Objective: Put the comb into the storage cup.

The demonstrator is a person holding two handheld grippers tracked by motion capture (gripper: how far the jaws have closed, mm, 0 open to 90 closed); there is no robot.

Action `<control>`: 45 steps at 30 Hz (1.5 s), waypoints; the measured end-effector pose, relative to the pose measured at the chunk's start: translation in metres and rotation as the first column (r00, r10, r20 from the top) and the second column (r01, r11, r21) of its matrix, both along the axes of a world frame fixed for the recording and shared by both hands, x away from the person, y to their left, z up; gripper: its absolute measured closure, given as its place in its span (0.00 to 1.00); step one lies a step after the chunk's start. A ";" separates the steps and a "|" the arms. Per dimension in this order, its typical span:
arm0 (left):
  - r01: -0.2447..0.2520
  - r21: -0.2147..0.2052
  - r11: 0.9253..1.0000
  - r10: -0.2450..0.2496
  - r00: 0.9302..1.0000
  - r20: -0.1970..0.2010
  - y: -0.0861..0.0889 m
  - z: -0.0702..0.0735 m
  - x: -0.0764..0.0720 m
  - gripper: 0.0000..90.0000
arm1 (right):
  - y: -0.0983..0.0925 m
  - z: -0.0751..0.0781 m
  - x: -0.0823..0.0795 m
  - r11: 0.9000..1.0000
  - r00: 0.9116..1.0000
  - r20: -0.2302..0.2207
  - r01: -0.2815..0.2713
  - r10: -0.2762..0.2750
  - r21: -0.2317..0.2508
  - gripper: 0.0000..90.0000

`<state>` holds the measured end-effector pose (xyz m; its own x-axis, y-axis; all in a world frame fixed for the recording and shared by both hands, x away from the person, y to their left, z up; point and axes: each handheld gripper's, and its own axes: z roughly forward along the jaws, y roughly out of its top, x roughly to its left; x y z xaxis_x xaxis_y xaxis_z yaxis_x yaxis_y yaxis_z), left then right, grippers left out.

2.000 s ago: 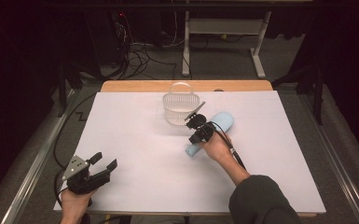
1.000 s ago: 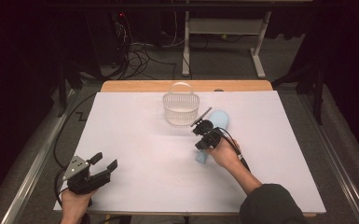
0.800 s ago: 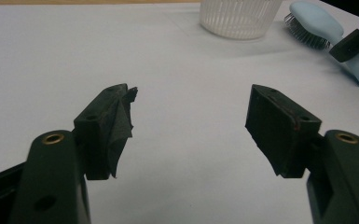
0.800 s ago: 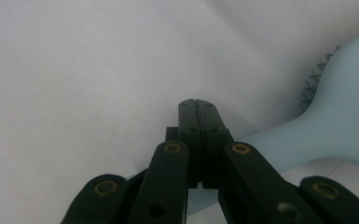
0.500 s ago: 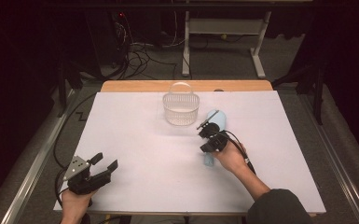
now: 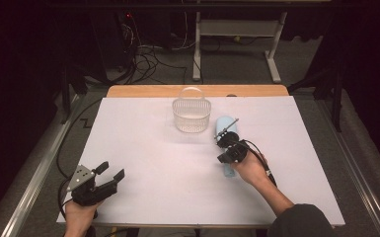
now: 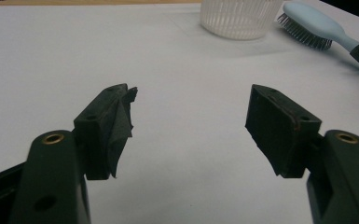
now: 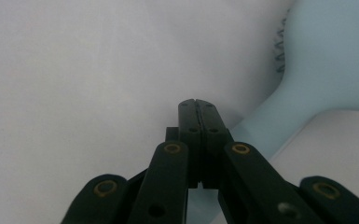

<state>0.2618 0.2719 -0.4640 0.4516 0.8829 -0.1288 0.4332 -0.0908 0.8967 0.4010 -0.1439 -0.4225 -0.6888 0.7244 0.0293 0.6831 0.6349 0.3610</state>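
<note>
Moved since two seconds ago: right gripper [image 6: 222, 138], drawn toward 5 o'clock away from the white slatted basket [image 6: 191, 116], and with it the handle end of the light-blue hairbrush [image 6: 223, 124], swung from about 7 o'clock round to 6 o'clock. No change at the left gripper [image 6: 111, 171], parked at the near left corner of the white table cover [image 6: 143, 148], well apart from everything, jaws partly open and empty in the left gripper view [image 7: 191, 107]. Right gripper jaws pressed fully together in the right gripper view [image 8: 198, 103], nothing pinched between them, poised over the hairbrush handle; touching it or just above it, cannot tell. Hairbrush [image 8: 326, 60] lying flat just beside the basket at its 4 o'clock, head toward 12 o'clock, bristles showing along one edge in the left gripper view [image 7: 314, 21]. Likely light, rigid moulded plastic with a smooth, rather slippery back, so prone to skating and pivoting on the cover when nudged rather than gripped. Bristles springy, a poor place to clamp. Best hold judged to be across the narrow handle close to the head, near the balance point, jaws opened first and closed on the two flat sides. Gripping at the far tail of the handle would probably let the head droop. Worth noting too: basket [image 7: 240, 18] light enough to shift if bumped.
</note>
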 end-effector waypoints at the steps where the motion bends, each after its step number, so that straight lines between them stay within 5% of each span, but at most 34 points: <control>1: -0.001 0.000 1.000 0.001 1.000 0.000 0.000 0.000 0.000 0.35 | -0.001 0.000 0.000 1.000 1.000 0.005 -0.003 0.003 -0.002 1.00; 45: -0.002 -0.002 1.000 0.002 1.000 0.000 -0.001 -0.001 0.000 0.35 | -0.047 0.004 -0.005 0.996 0.995 0.039 0.091 -0.092 0.010 1.00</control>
<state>0.2620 0.2705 -0.4649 0.4496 0.8837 -0.1302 0.4333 -0.0883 0.8969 0.3965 -0.1914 -0.4182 -0.6203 0.7843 0.0099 0.7233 0.5671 0.3940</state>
